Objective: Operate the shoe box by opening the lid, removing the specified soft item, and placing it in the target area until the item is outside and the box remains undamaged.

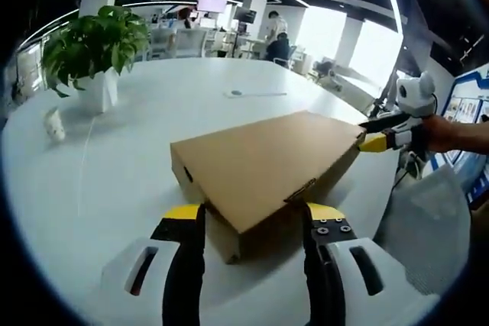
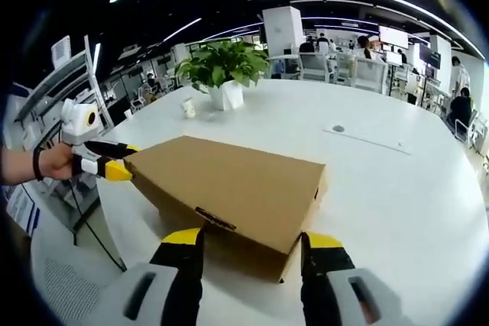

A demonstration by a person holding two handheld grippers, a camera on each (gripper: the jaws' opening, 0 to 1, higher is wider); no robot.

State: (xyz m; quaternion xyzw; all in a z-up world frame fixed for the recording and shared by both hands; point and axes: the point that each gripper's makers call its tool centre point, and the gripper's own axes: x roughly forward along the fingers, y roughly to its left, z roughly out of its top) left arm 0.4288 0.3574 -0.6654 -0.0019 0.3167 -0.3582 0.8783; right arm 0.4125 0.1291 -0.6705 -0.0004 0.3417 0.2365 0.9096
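We hold the left hand-held gripper [image 1: 252, 223] with its jaws spread, one on each side of the near corner of the shoe box [image 1: 263, 166]. In the left gripper view neither yellow-tipped jaw clearly presses the cardboard; the box corner sits between them, and contact cannot be confirmed.

We hold the right hand-held gripper [image 2: 252, 246] the same way at the opposite end of the box, jaws spread to either side of a corner of the lid [image 2: 229, 181]. The right gripper view also shows the left hand-held gripper at the far left corner of the box, with a hand [image 2: 53, 162] behind it. From that distance we cannot tell how its jaws stand.

The shoe box lies flat on the white counter [image 1: 153, 112], lid still down, so the soft item inside is hidden. The box's long axis runs from one hand-held gripper to the other, so each unit addresses a short end. Both units are equally close to the box.

We judge that the coming move is lifting the lid, and that it depends on which long edge carries the hinge; the frames do not show this. A small tab [image 1: 300, 191] is visible on the lid edge at the left unit's end.

Further out on the counter stands a potted plant [image 1: 95, 51], well apart from the box, with a small white object [image 1: 53, 124] near it. Office desks and people occupy the background.
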